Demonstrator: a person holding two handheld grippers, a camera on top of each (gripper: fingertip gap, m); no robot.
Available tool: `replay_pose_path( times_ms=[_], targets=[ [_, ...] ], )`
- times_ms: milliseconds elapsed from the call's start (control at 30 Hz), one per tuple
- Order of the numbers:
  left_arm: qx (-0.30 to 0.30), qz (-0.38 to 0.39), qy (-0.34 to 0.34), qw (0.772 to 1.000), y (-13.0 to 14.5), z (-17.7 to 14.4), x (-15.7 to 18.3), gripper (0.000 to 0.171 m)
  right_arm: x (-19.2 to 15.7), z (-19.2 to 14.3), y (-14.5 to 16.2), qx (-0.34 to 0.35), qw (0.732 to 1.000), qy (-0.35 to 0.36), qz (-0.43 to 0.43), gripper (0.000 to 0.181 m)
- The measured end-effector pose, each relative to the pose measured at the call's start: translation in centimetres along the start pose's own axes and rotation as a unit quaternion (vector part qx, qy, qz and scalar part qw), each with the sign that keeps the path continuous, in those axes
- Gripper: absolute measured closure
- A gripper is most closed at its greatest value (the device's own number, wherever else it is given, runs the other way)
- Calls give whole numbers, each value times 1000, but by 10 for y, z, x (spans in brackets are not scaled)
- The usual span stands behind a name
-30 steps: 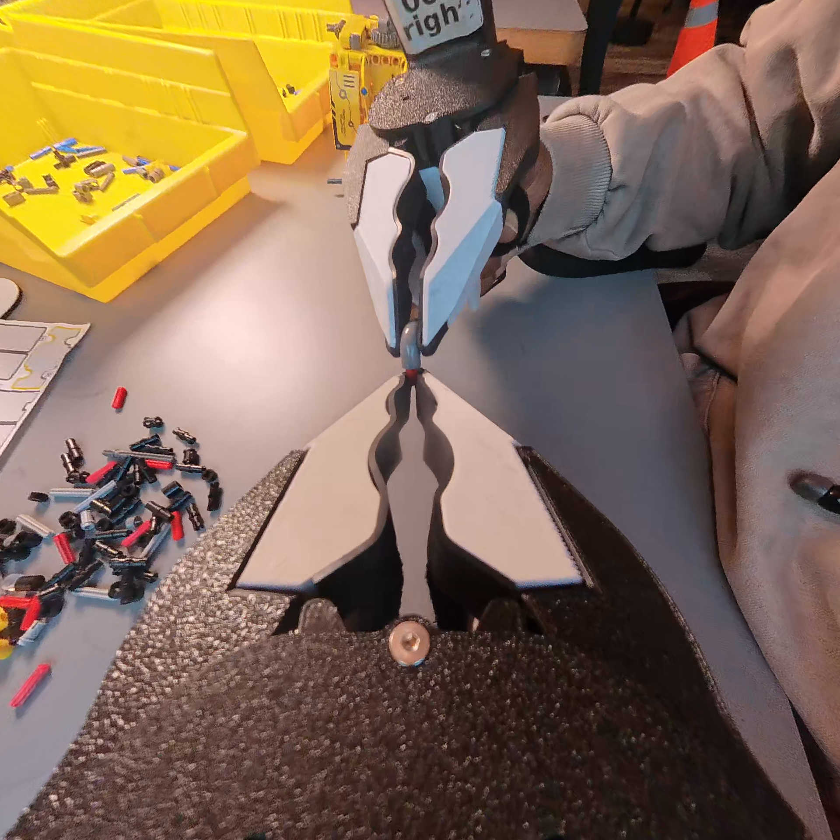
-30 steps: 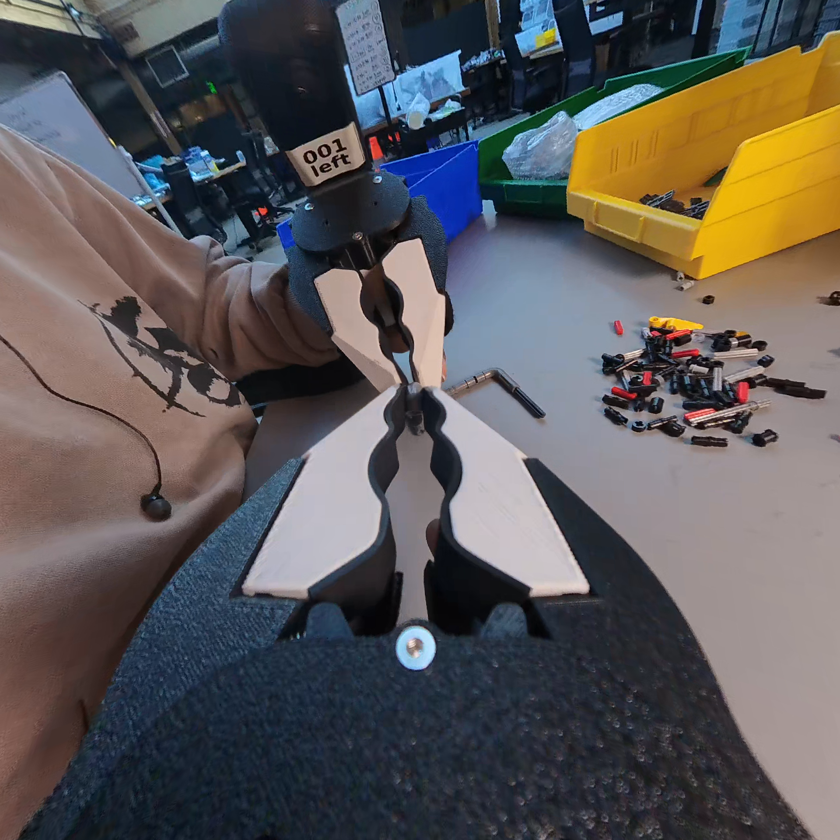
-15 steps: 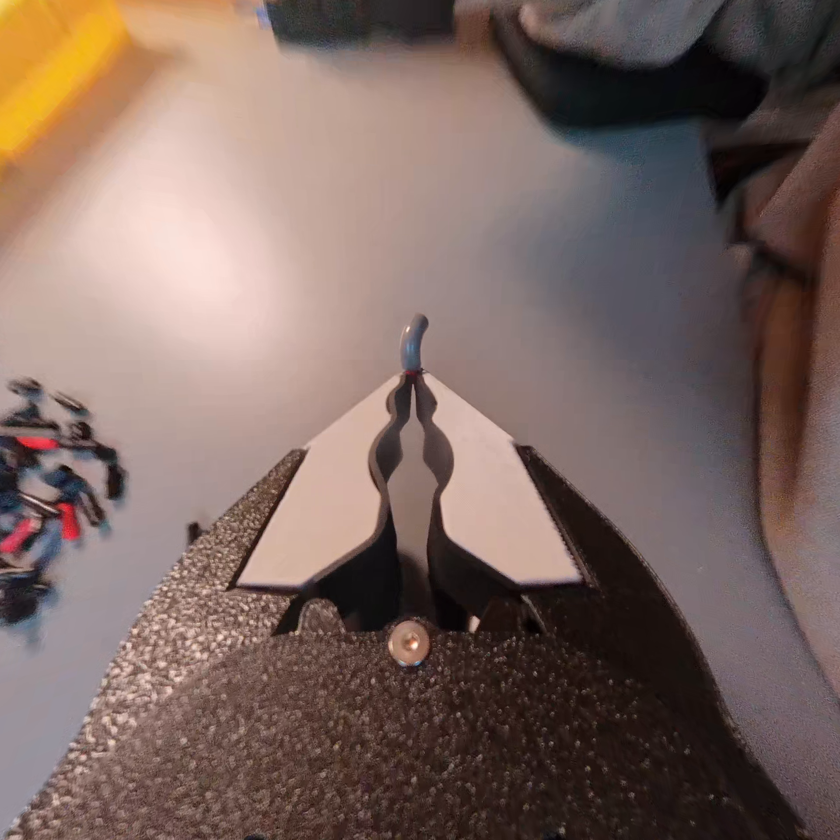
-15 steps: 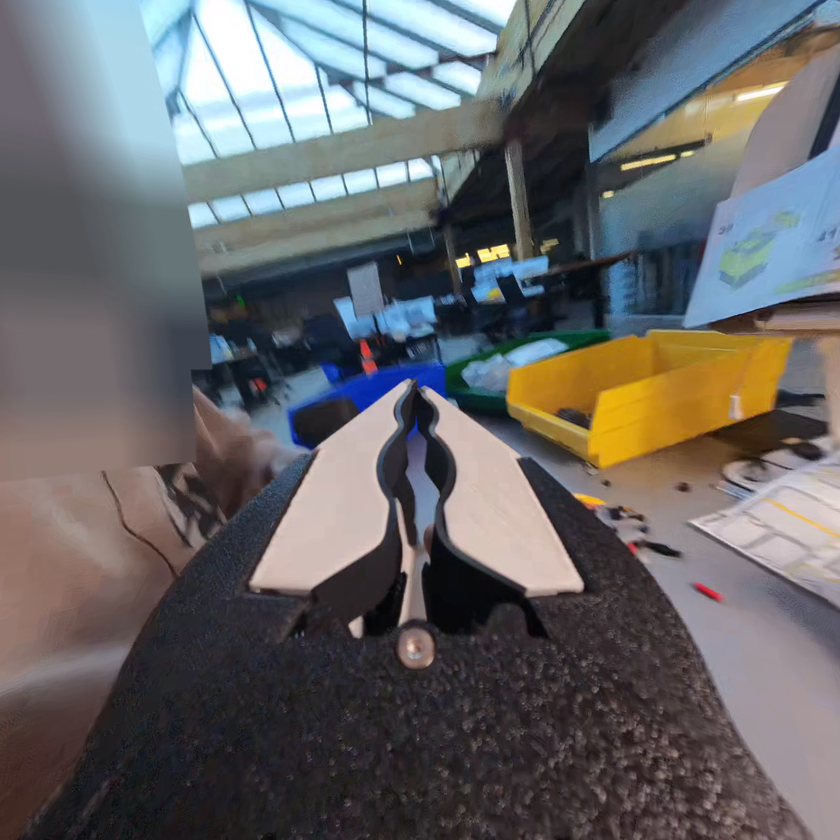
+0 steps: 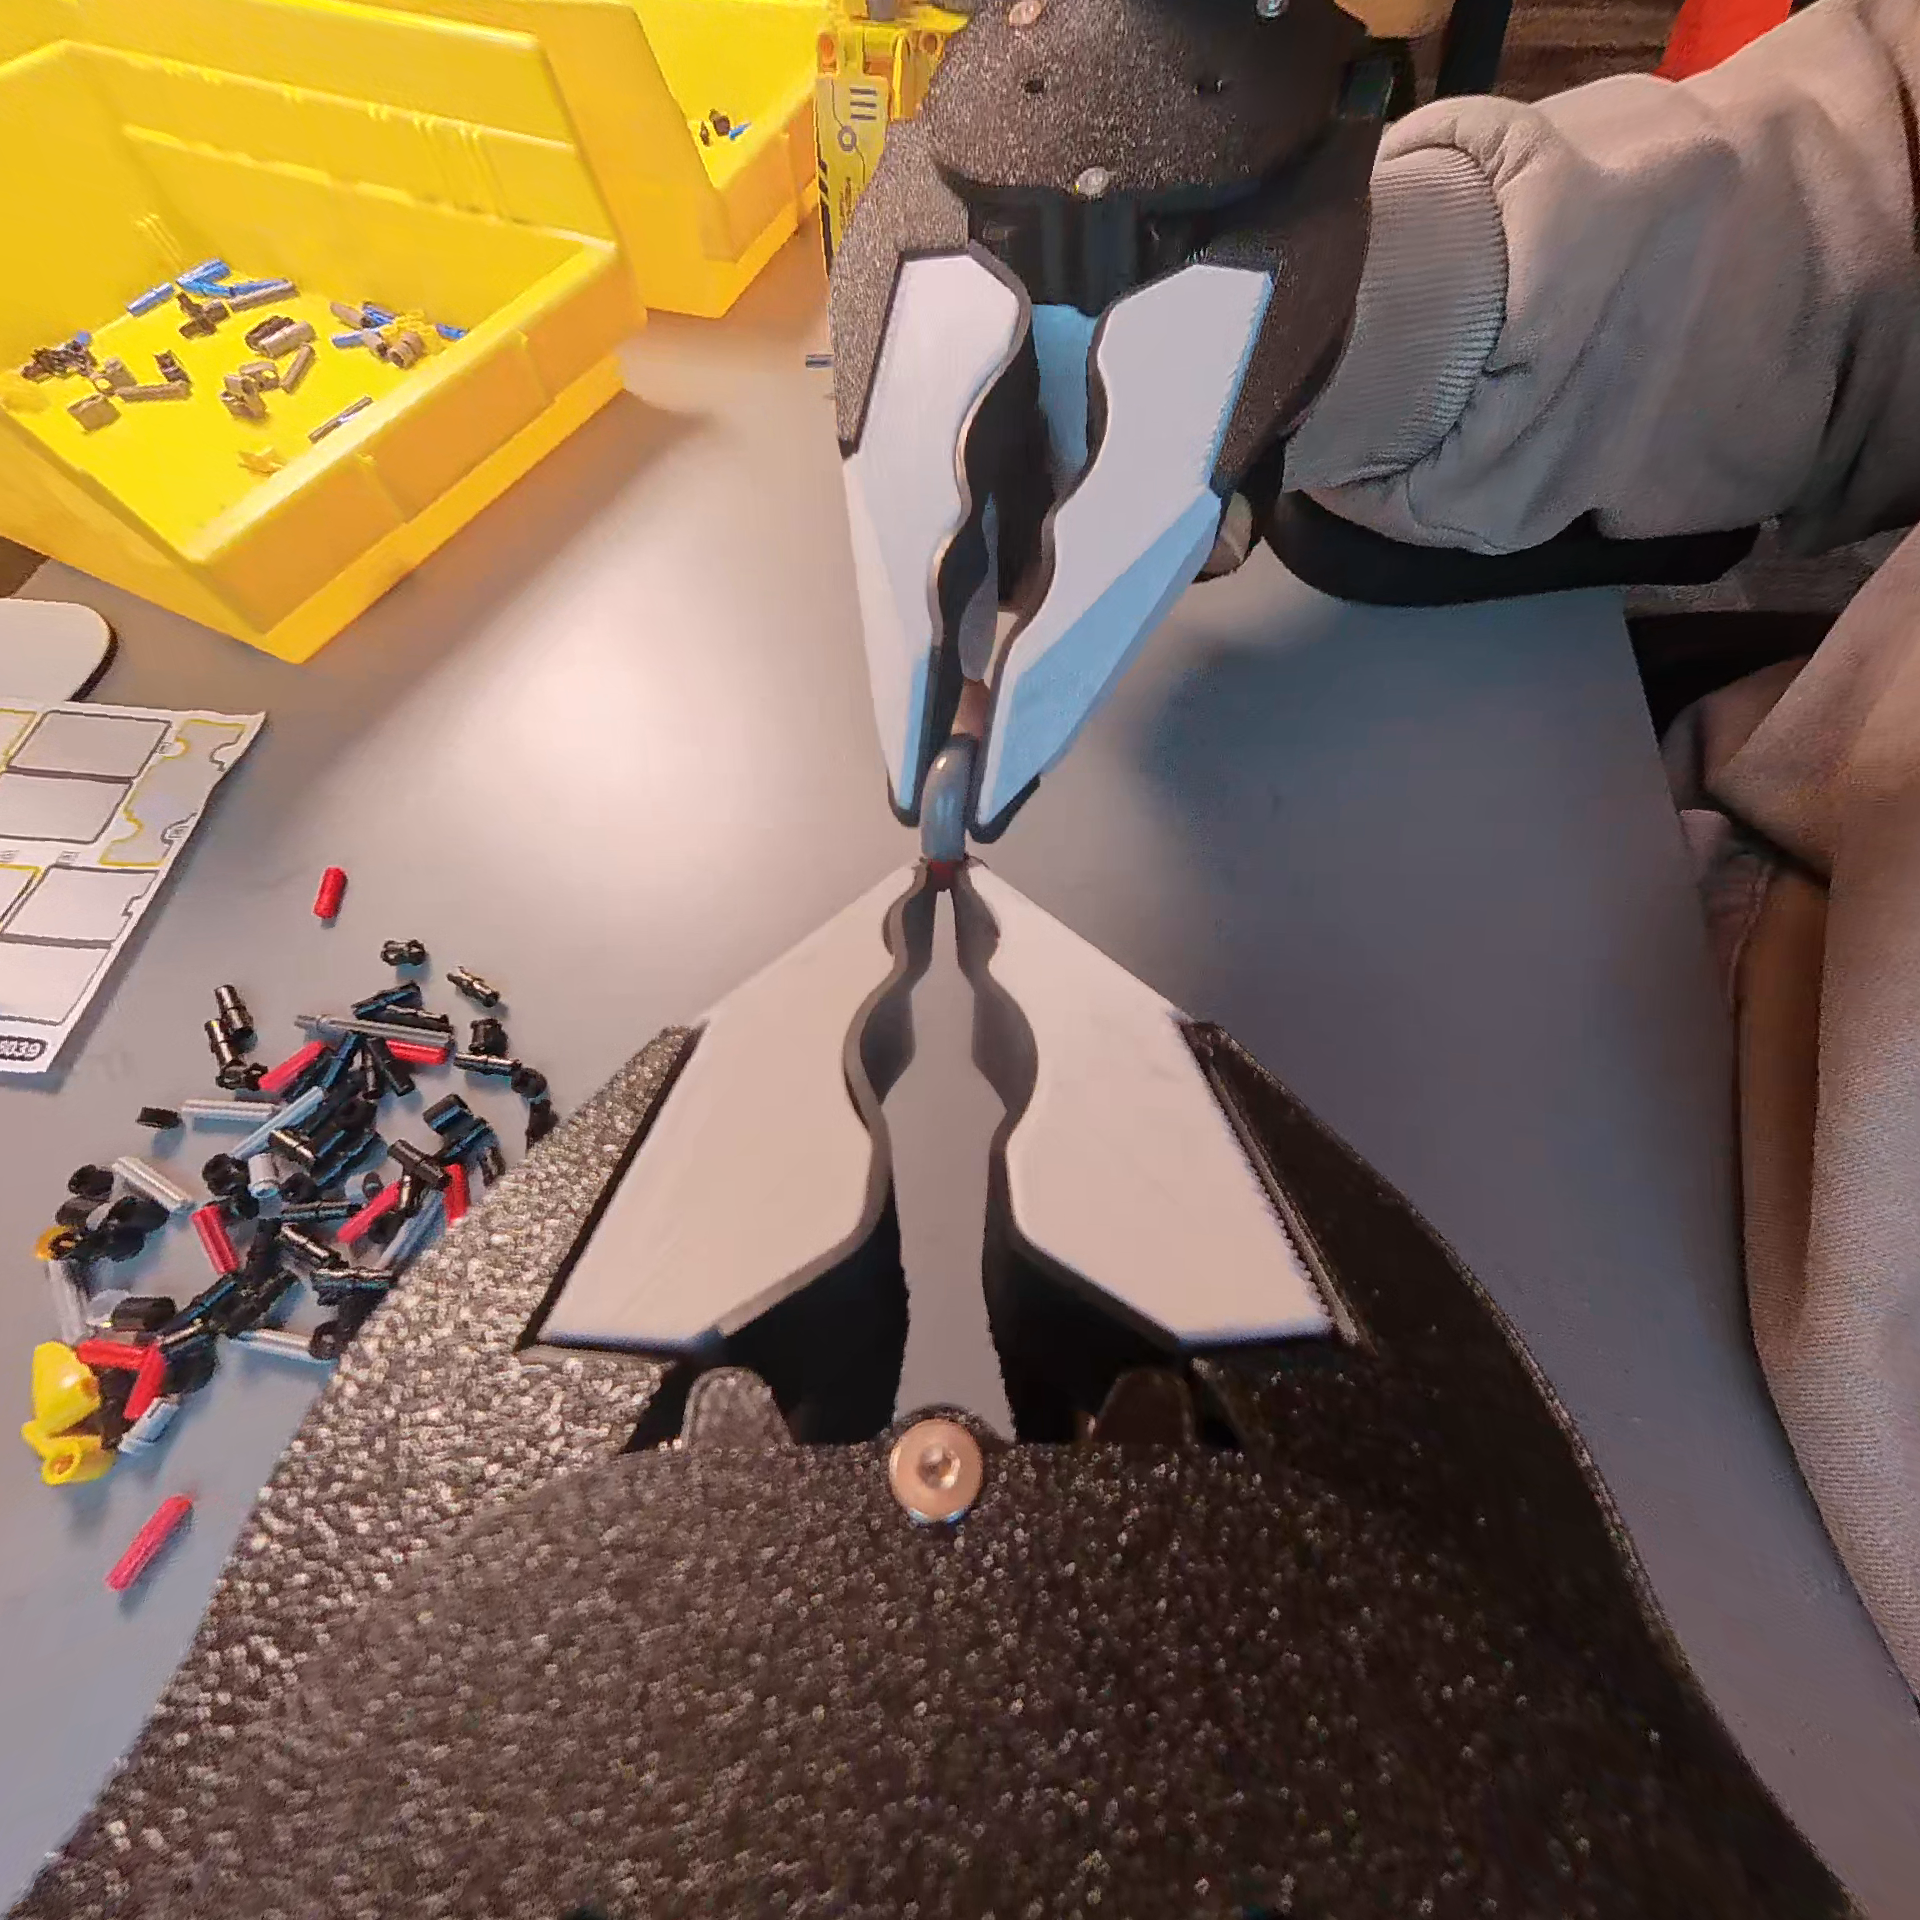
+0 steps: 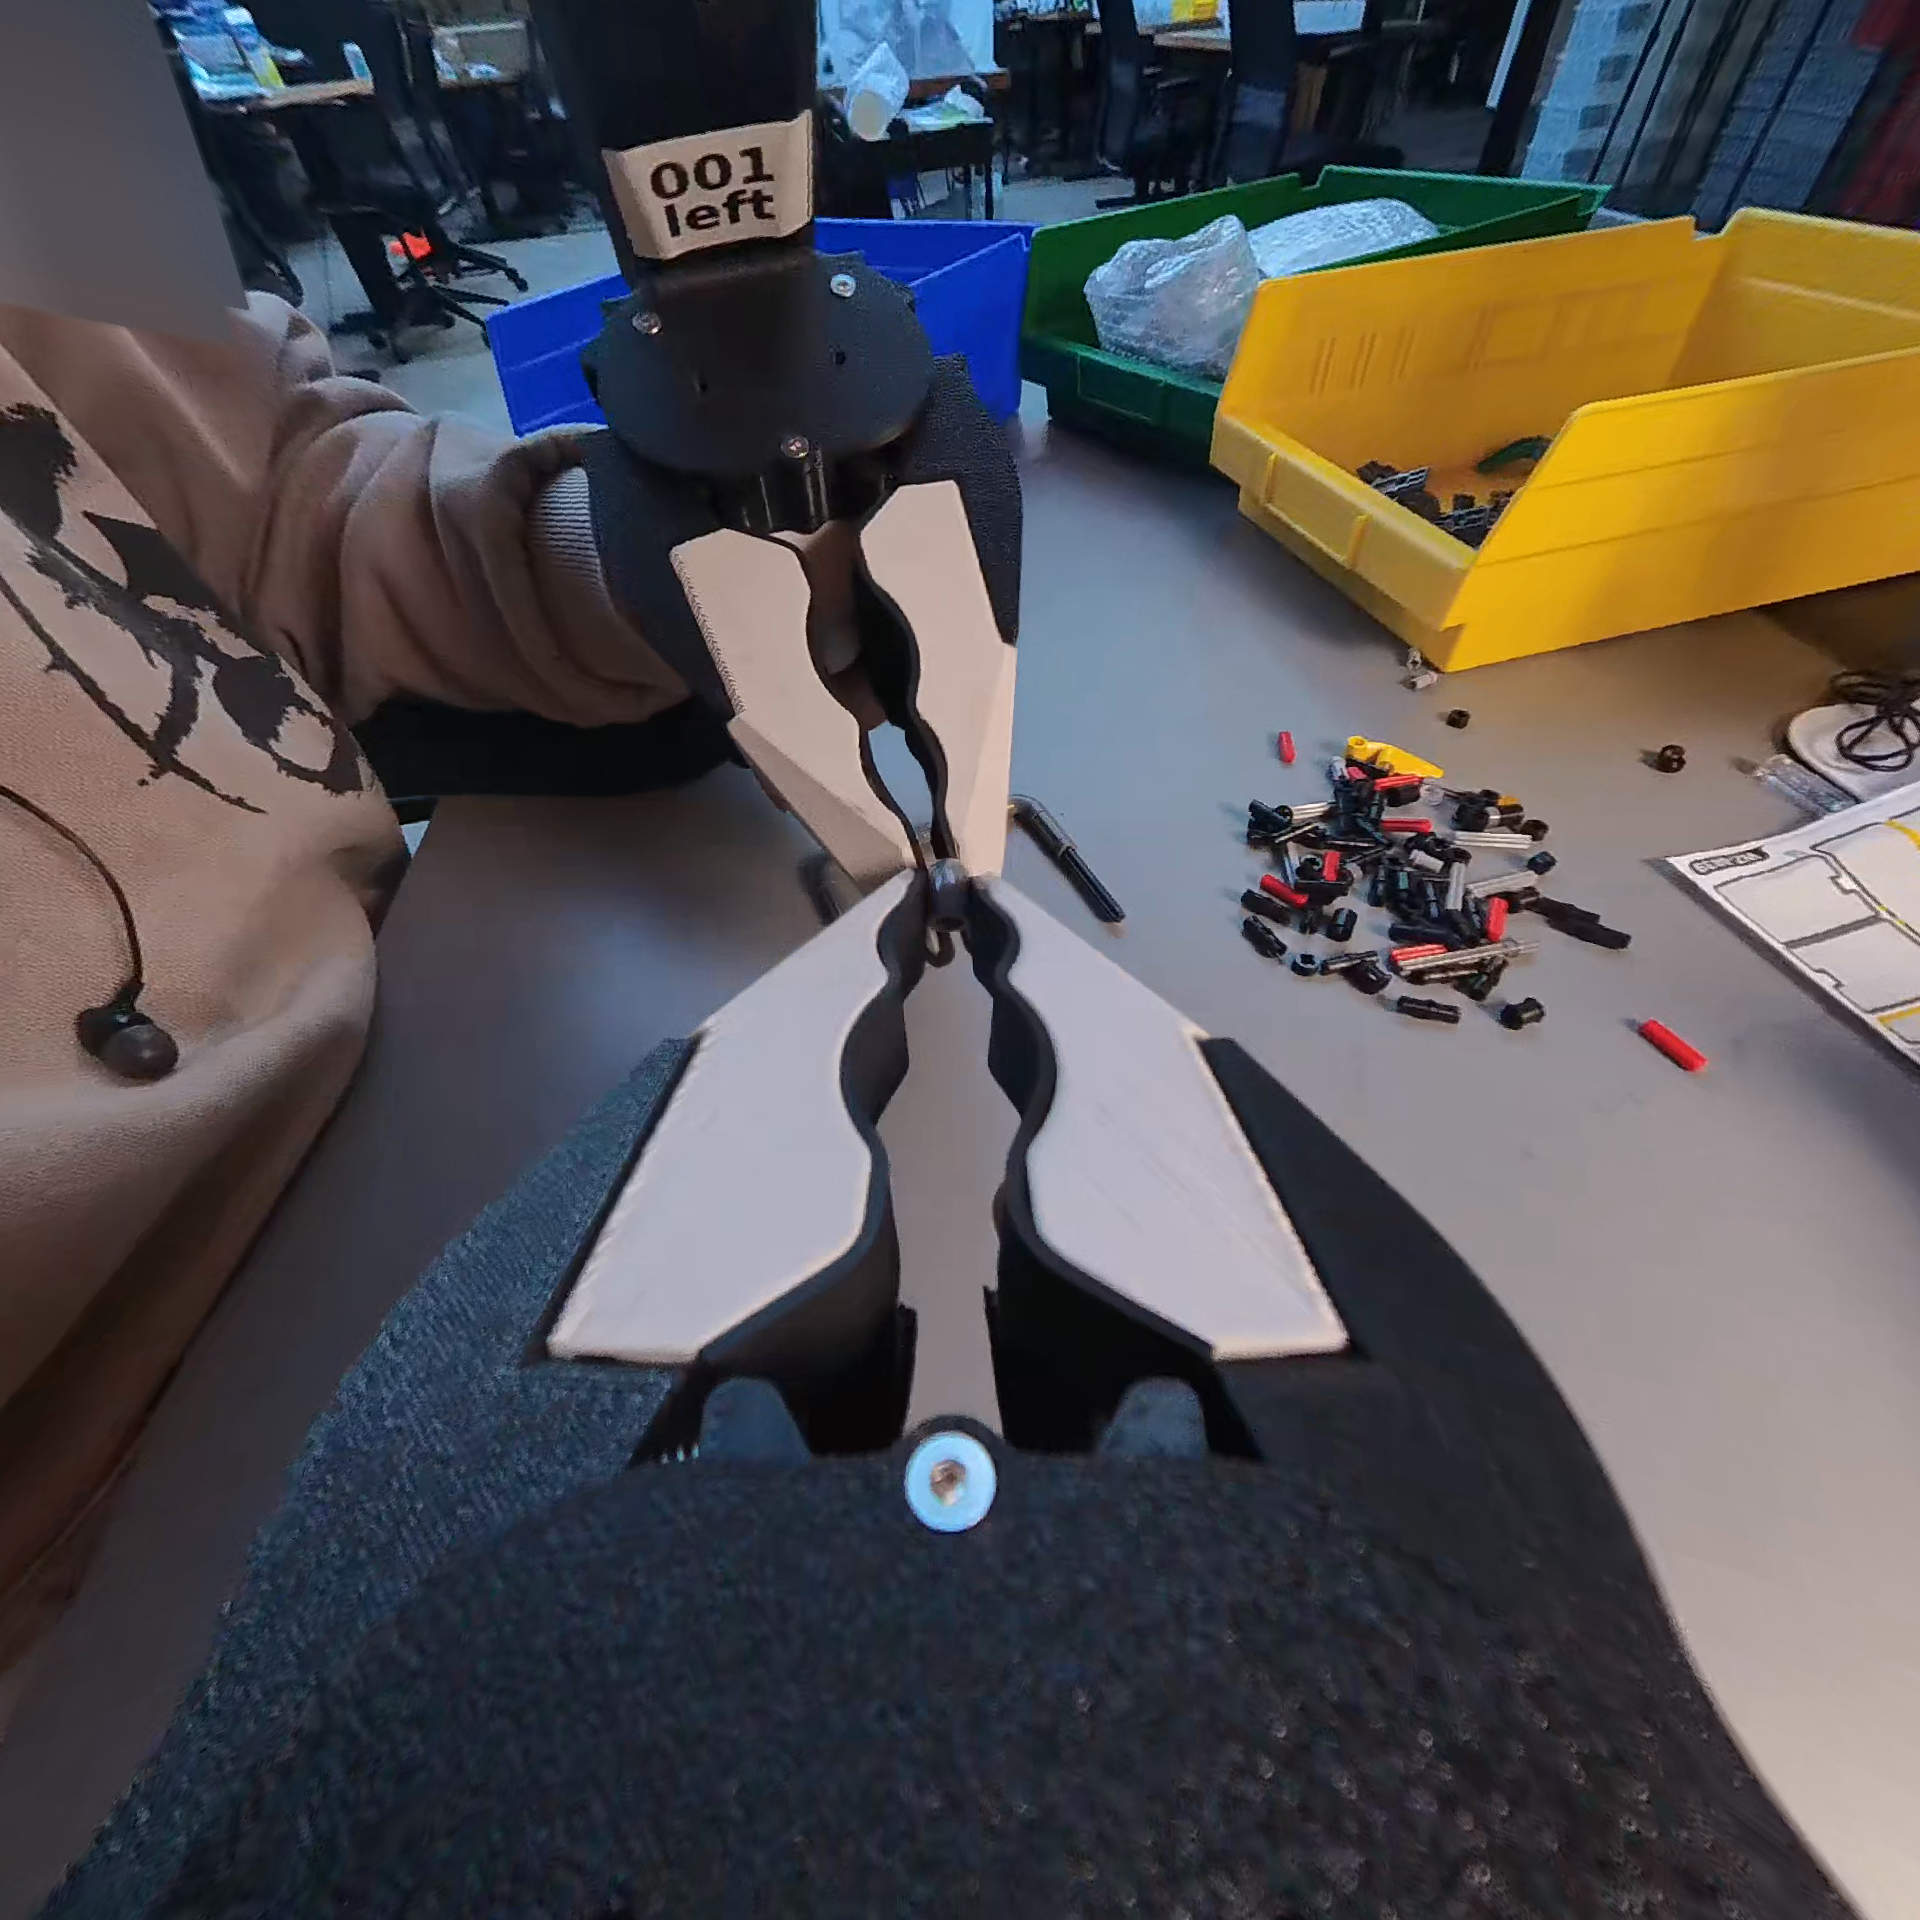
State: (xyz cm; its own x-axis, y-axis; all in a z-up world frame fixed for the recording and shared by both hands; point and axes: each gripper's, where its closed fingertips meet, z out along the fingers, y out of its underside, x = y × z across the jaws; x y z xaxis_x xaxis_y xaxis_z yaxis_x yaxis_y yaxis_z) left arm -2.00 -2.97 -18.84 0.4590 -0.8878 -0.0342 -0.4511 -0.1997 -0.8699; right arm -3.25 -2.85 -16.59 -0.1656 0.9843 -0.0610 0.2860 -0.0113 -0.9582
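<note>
**Clerk:** Grey plastic, one small curved connector piece (image 5: pixel 948 802), red at its lower end. Location: in the air above the grey table (image 5: pixel 1351 883), between the two gripper tips, which meet nose to nose.

**Checker:** Who has hold of it?

**Clerk:** Left gripper (image 5: pixel 943 878): jaws drawn nearly together, pinching the red end. Right gripper (image 5: pixel 948 805): jaws narrow, closed on the grey end. In the right wrist view the piece (image 6: pixel 948 883) reads dark and sits right at the meeting of the tips; I judge the opposed grip is there to steady so small a part from both ends.

**Checker:** Surroundings?

**Clerk:** One loose heap of black, red and grey pins and connectors (image 5: pixel 301 1153), near the left gripper, apart from it. One stray red pin (image 5: pixel 329 891). One printed sheet (image 5: pixel 94 831) at the table edge. Yellow bins (image 5: pixel 343 520) behind, one holding small dark and blue parts, presumably sorted stock. Blue bin (image 6: pixel 540 343) and green bin (image 6: pixel 1122 374), the green one holding clear bagged material. One dark bent rod (image 6: pixel 1070 862) lying on the table behind the tips.

**Checker:** Person?

**Clerk:** Beige sleeves; one earbud (image 6: pixel 130 1039) hanging on its cord.
</note>
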Motion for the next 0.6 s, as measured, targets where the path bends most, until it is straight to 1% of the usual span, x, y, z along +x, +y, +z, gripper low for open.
replay_pose_path(
  times_ms=[167, 233, 267, 333, 400, 500, 600],
  targets=[
    [24, -31, 25, 999, -2, -4, 5, 167, -4, 2, -2, 20, 1000, -18, 16, 176],
    [39, -63, 57, 996, -5, -5, 12, 156, -5, 2, -2, 24, 999, -26, 23, 176],
    [43, -70, 66, 994, -6, -5, 14, 154, -6, 1, -2, 26, 999, -30, 25, 176],
    [56, -78, 79, 992, -9, -8, 16, 157, -10, 0, -5, 35, 998, -45, 32, 176],
    [61, -80, 84, 991, -10, -9, 16, 166, -13, 0, -7, 42, 997, -56, 36, 176],
    [64, -73, 91, 991, -12, -10, 18, 168, -16, -2, -9, 52, 995, -68, 48, 176],
    [72, -83, 96, 989, -15, -12, 20, 168, -18, -4, -12, 69, 991, -85, 76, 176]
  ],
)
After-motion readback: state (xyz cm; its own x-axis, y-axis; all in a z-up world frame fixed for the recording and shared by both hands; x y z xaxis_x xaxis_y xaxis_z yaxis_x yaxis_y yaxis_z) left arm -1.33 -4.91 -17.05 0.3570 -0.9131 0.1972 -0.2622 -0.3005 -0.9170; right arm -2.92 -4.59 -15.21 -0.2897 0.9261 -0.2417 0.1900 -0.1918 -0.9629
